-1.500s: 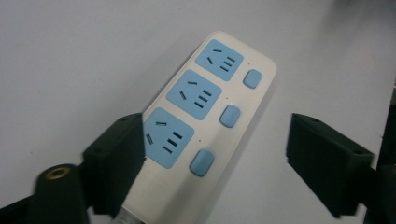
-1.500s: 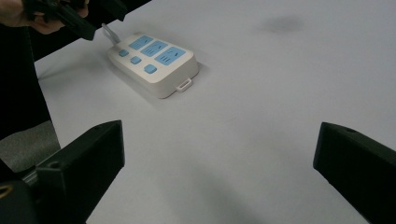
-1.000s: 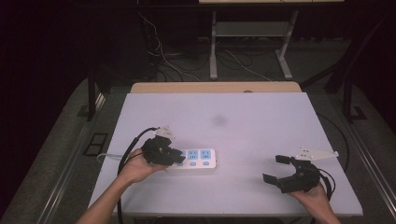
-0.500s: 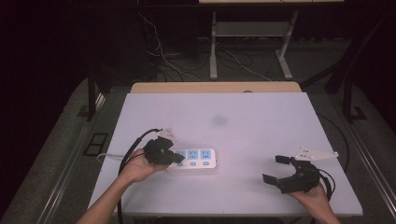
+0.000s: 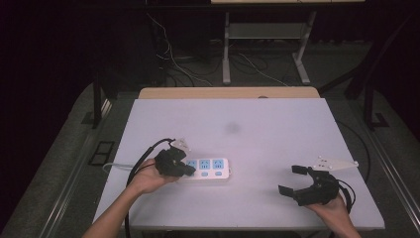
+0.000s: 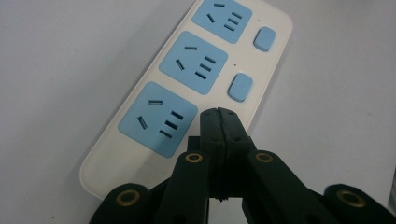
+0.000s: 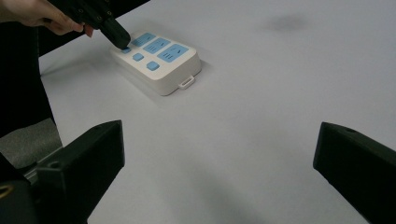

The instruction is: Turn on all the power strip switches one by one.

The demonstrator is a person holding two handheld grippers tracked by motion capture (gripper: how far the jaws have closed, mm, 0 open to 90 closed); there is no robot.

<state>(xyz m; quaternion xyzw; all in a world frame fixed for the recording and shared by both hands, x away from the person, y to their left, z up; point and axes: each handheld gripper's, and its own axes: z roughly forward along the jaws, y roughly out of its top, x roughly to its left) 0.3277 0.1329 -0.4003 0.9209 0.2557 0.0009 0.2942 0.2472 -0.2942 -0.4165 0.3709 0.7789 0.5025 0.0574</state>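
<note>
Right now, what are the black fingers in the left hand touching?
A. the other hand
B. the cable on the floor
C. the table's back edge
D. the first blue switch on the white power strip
D: the left gripper has its fingers shut together, tips down on the power strip where the near blue switch sits.

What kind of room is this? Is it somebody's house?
Probably not a house: it looks like a lab or workshop. A plain white table stands in a dark room, loose cables trail over the grey floor behind it, and a metal stand sits at the back.
</note>
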